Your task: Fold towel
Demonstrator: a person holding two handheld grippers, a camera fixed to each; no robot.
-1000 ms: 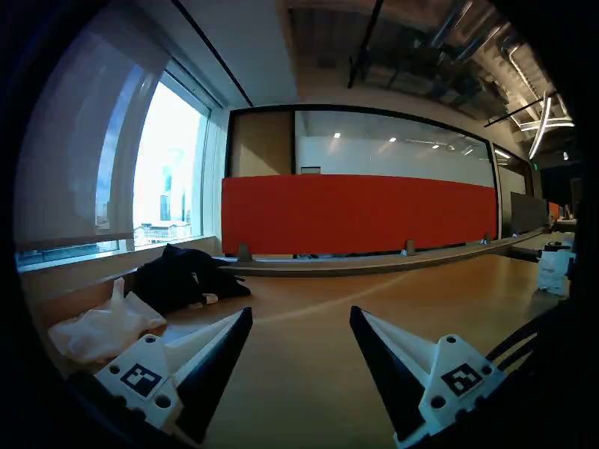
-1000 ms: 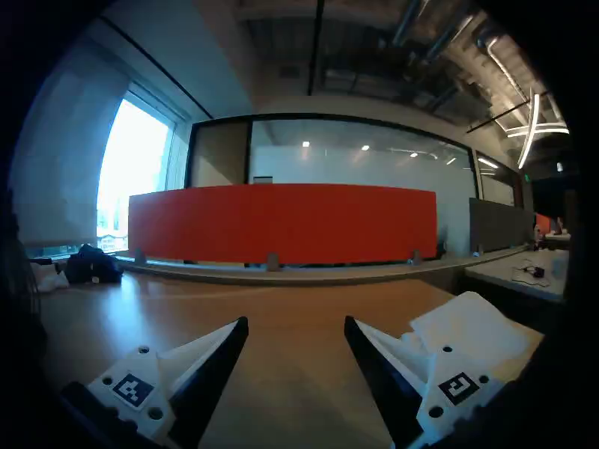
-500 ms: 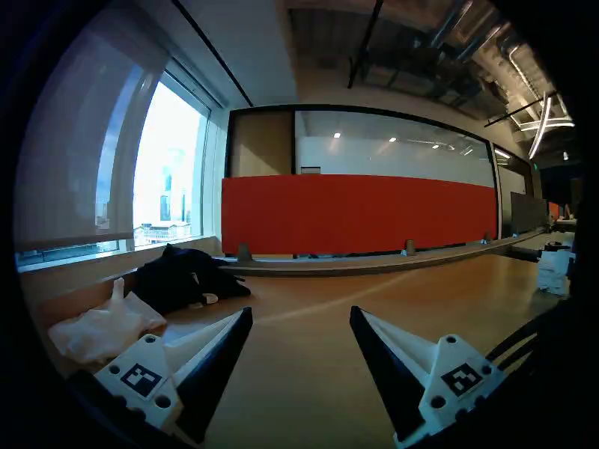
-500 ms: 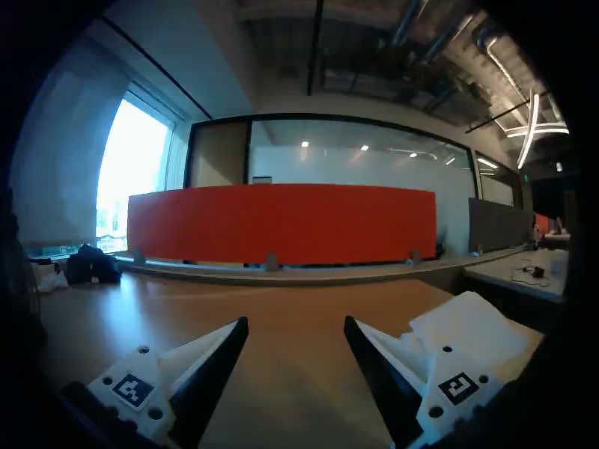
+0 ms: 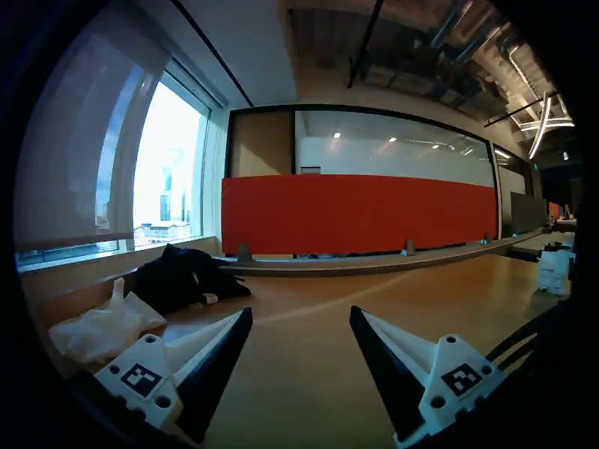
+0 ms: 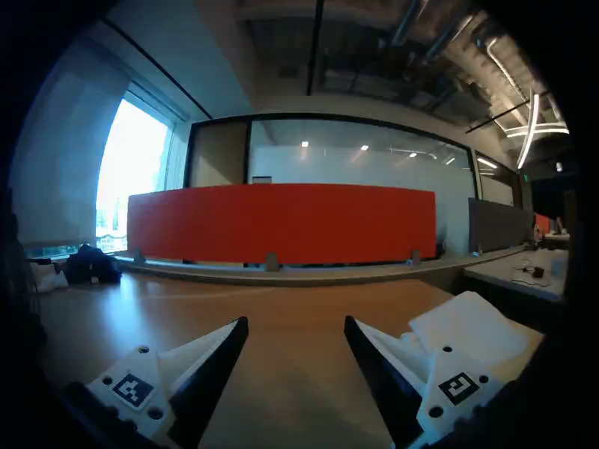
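Both the left gripper (image 5: pixel 301 318) and right gripper (image 6: pixel 296 322) gape wide, empty — one folded white cloth towel (image 6: pixel 475 320) lies beside the right one.

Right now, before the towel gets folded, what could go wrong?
The white towel lies off to the side of the open right hand-held gripper, near the edge of the table; a clumsy grab might push it off. The left hand-held gripper sits near a white plastic bag, which it could snag instead.
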